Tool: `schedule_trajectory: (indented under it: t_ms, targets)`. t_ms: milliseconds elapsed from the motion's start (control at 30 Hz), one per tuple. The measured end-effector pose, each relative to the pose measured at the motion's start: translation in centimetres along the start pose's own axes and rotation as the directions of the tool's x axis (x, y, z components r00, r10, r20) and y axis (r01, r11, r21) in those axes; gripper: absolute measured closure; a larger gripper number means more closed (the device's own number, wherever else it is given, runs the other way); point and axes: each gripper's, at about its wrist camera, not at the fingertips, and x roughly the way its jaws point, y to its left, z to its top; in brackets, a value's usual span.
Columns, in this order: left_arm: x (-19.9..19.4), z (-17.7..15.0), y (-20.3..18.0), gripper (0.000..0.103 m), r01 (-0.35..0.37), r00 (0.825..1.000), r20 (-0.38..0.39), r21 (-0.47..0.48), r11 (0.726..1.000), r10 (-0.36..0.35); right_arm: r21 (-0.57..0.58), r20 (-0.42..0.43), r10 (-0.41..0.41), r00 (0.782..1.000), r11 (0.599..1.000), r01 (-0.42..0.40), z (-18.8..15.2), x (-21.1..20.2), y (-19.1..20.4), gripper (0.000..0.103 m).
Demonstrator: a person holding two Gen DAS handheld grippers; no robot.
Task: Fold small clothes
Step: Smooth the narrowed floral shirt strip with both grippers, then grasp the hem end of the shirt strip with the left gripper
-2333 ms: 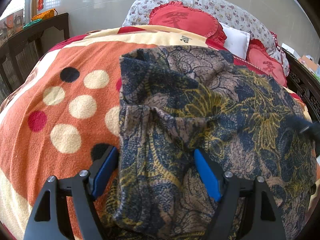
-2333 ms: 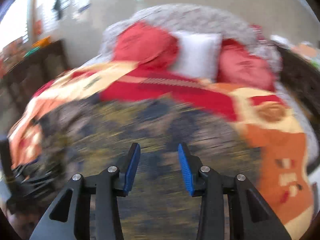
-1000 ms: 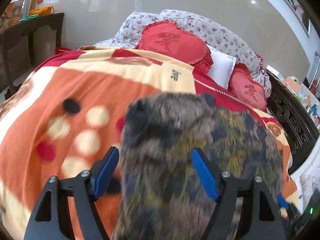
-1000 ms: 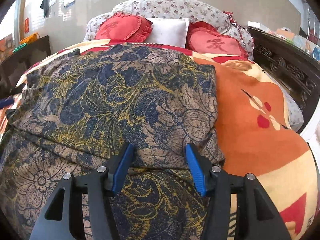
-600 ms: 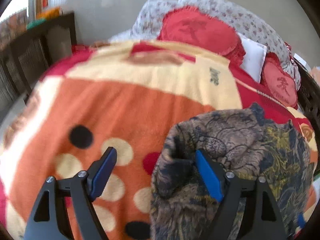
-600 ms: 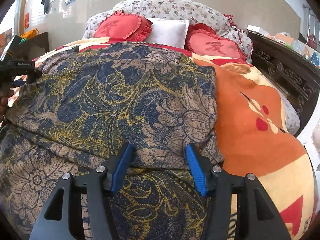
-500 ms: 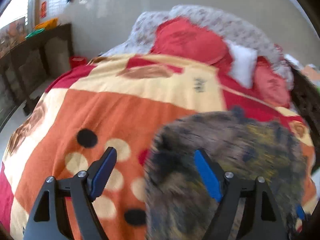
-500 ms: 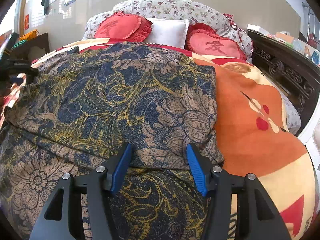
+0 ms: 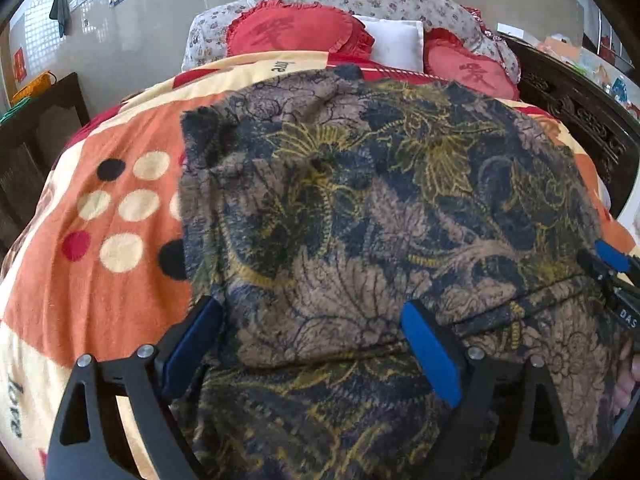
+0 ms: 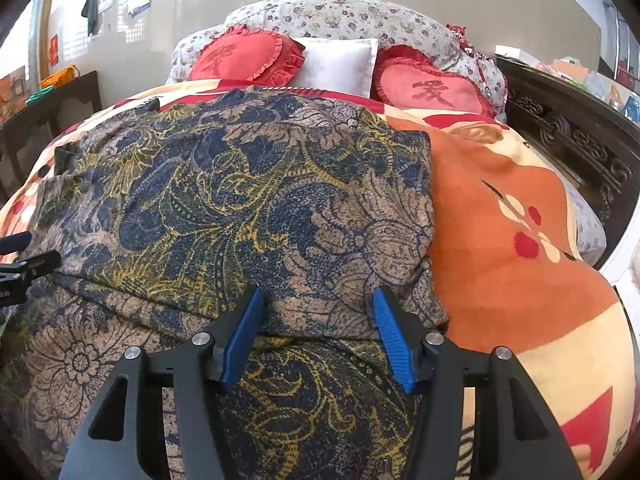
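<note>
A dark blue, tan and yellow paisley garment [image 9: 380, 216] lies on the bed, its far part folded over onto the near part, with the folded edge running across just ahead of both grippers. My left gripper [image 9: 312, 336] is open, its blue pads either side of the garment's left portion. My right gripper [image 10: 318, 328] is open over the garment [image 10: 240, 208] near its right edge. The right gripper also shows at the right edge of the left wrist view [image 9: 612, 276], and the left gripper shows at the left edge of the right wrist view [image 10: 20, 256].
The garment rests on an orange, cream and red blanket [image 9: 100, 272] covering the bed. Red heart cushions [image 10: 244, 58], a white pillow [image 10: 340, 62] and a floral pillow sit at the head. A dark carved bed frame [image 10: 580, 148] runs along the right; dark furniture [image 9: 36, 136] stands at left.
The left gripper carried the garment's left side over and laid it down flat. It now stands open at the folded edge. The right gripper stayed open in place.
</note>
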Motion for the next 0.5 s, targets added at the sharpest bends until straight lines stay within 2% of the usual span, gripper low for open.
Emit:
schedule_trajectory:
  t_ms: [133, 200, 267, 367, 433, 500]
  targets:
    - [-3.0, -1.5, 1.5, 0.008, 0.023, 0.999, 0.043, -0.026, 0.999, -0.022, 0.016, -0.043, 0.029, 0.999, 0.999, -0.028, 0.9, -1.3, -0.8, 0.061]
    - [-4.2, -2.3, 2.8, 0.008, 0.040, 0.997, 0.062, -0.073, 0.997, -0.036, 0.029, -0.008, 0.022, 1.000, 0.999, -0.022, 1.3, -3.5, -0.9, 0.061]
    - [-4.8, -2.7, 4.2, 0.009, 0.047, 0.998, 0.042, -0.135, 0.990, -0.041, -0.014, 0.015, 0.014, 1.000, 1.000, -0.014, 1.8, -4.7, -0.1, 0.061]
    - [-7.4, -4.0, 6.3, 0.009, 0.099, 0.995, 0.024, -0.185, 0.978, -0.097, -0.040, -0.053, -0.004, 0.999, 0.999, 0.002, 2.1, -5.1, 0.6, 0.061]
    - [-10.0, -5.5, 8.0, 0.008, 0.115, 0.993, 0.024, -0.166, 0.979, -0.113, -0.019, -0.065, 0.040, 0.997, 0.999, -0.041, 1.7, -7.3, -0.3, 0.061]
    - [-11.8, -7.2, 9.5, 0.008, 0.131, 0.991, 0.012, -0.141, 0.981, -0.131, 0.020, -0.043, 0.120, 0.992, 0.993, -0.119, 0.3, -10.5, -2.3, 0.061]
